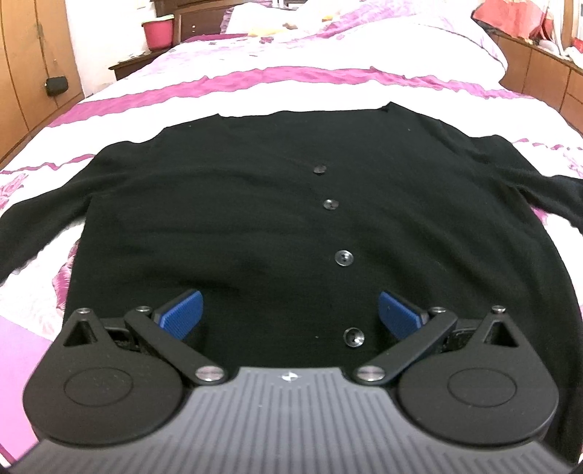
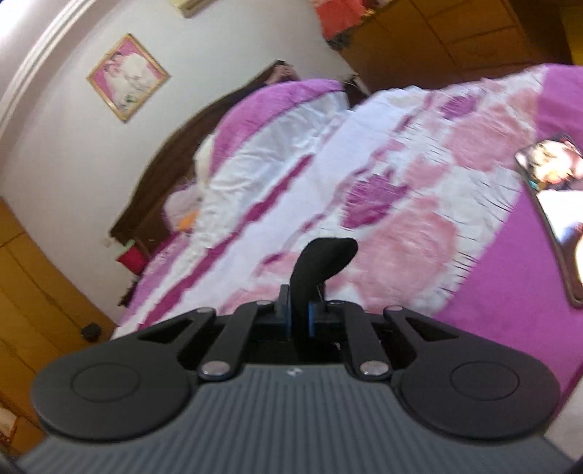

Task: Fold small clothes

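A black buttoned cardigan [image 1: 255, 204] lies flat on the bed, sleeves spread to both sides, with a row of dark buttons [image 1: 344, 258] down its middle. My left gripper [image 1: 290, 311] is open, its blue pads [image 1: 182, 310] wide apart just above the cardigan's lower hem, near the lowest button. My right gripper [image 2: 299, 313] is shut on a fold of black fabric [image 2: 320, 262] that sticks up between its fingers, held above the bedspread. The rest of that fabric is hidden in the right wrist view.
The bed has a pink, purple and white floral bedspread [image 1: 291, 80]. A red bucket [image 1: 158, 31] stands on a nightstand at the far left. Wooden cabinets [image 1: 546, 62] run along the right. A phone or tablet [image 2: 557, 204] lies on the bed. A framed picture [image 2: 127, 76] hangs on the wall.
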Demonstrator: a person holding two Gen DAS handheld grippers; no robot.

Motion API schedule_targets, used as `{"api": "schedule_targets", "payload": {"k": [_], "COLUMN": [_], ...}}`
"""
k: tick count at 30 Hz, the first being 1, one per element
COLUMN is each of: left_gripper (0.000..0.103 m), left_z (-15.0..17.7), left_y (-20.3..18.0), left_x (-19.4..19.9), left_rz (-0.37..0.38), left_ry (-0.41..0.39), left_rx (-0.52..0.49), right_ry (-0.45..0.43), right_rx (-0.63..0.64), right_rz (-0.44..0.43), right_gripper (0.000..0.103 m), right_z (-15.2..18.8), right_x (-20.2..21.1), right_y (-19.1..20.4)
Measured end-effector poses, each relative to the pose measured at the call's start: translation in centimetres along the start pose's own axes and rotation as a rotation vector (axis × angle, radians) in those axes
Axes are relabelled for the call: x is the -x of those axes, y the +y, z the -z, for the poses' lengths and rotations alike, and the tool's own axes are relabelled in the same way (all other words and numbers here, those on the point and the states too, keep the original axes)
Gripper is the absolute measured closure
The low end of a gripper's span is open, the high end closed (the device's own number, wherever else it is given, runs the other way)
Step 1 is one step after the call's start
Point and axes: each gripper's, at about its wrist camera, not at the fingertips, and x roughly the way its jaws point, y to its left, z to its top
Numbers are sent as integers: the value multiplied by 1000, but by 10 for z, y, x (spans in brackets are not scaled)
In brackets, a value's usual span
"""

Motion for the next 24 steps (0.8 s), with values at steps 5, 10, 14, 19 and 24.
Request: {"api": "schedule_targets", "payload": {"k": [5,10,14,19,24], "left_gripper": [0,0,0,0,0], "left_z": [1,0,-1,-1,-3], "left_y": [11,26,36,48,58], "left_x": [5,11,12,13,13], "left_rz": [-15,-28,-44,-70,-84], "left_ry": [-7,-20,-23,-24,-31], "left_rx": [19,50,65,68,81], "right_ry": [6,15,36,72,126], "right_rx": [53,90,118,131,158], "right_rz": [-81,-177,-241,-318,-387], "right_gripper": [93,93,93,93,93], "right_z": [-3,-8,-6,3,22], "right_x": [-1,-6,-12,-24,-38], "right_y": [46,93,131,172,212]}}
